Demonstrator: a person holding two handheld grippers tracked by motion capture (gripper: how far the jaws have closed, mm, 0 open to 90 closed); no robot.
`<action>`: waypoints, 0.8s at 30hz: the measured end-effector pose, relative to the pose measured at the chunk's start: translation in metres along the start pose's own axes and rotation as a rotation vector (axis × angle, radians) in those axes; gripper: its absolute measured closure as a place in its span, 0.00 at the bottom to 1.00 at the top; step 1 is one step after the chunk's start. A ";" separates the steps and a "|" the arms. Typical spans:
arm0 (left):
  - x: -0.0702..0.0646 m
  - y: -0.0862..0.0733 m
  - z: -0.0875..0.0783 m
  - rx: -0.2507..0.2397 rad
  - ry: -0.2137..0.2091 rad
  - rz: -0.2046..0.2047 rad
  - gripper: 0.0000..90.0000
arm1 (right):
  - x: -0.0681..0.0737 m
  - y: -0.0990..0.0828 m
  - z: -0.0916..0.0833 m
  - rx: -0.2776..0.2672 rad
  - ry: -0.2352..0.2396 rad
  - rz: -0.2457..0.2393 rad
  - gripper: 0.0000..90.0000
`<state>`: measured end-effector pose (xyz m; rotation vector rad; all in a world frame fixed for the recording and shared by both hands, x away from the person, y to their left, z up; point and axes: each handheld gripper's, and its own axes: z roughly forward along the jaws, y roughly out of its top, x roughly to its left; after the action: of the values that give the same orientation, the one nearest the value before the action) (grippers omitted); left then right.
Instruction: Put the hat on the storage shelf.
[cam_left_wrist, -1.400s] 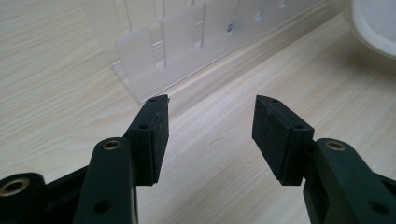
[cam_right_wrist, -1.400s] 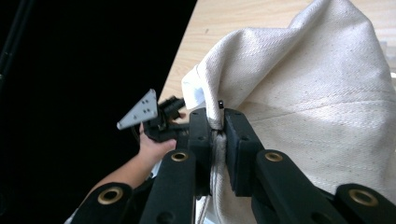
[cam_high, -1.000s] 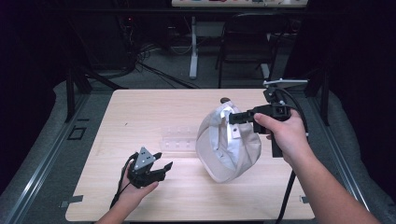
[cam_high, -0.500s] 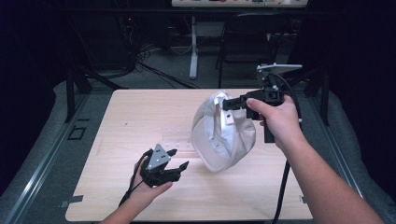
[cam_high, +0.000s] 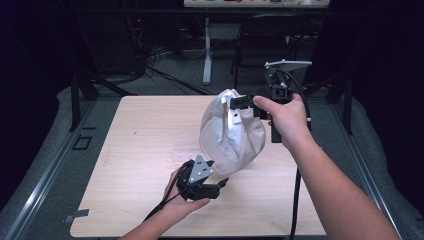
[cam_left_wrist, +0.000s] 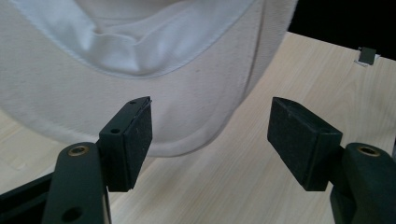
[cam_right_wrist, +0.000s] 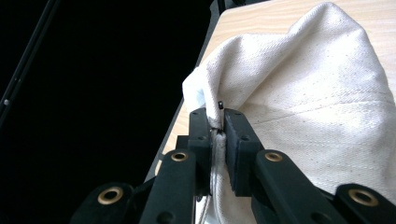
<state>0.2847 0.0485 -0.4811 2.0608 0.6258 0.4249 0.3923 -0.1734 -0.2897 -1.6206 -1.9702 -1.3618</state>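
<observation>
While my right gripper (cam_right_wrist: 217, 135) pinches the white cap (cam_high: 231, 132) above the table (cam_high: 135, 140), my left gripper (cam_left_wrist: 210, 135) gapes, seemingly just under its brim.

The pale wooden surface (cam_high: 135, 135) lies bare across its left half. A white canvas cap (cam_high: 235, 140) hangs in the middle-right, just ahead of the left gripper (cam_left_wrist: 210, 135), whose spread jaws have bare wood between them.

The cap (cam_high: 231, 131) is off-white cotton with a paler white lining (cam_left_wrist: 126, 42) and fine dark flecks in its weave. Both grippers, left (cam_high: 216, 183) and right (cam_high: 239, 101), are black with brass-coloured rivets. The table (cam_high: 145, 135) is pale wood grain.
</observation>
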 end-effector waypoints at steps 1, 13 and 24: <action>-0.001 0.001 0.003 0.006 -0.002 -0.001 0.35 | 0.001 0.002 0.002 -0.003 0.002 0.002 0.91; 0.001 0.005 0.025 0.108 0.148 0.044 0.52 | 0.003 0.002 0.005 -0.006 0.007 0.002 0.91; 0.014 0.001 0.019 0.127 0.159 0.060 0.78 | 0.000 0.001 0.002 -0.023 0.002 0.008 0.91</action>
<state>0.3063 0.0435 -0.4889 2.1858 0.7021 0.6023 0.3940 -0.1717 -0.2898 -1.6342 -1.9523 -1.3873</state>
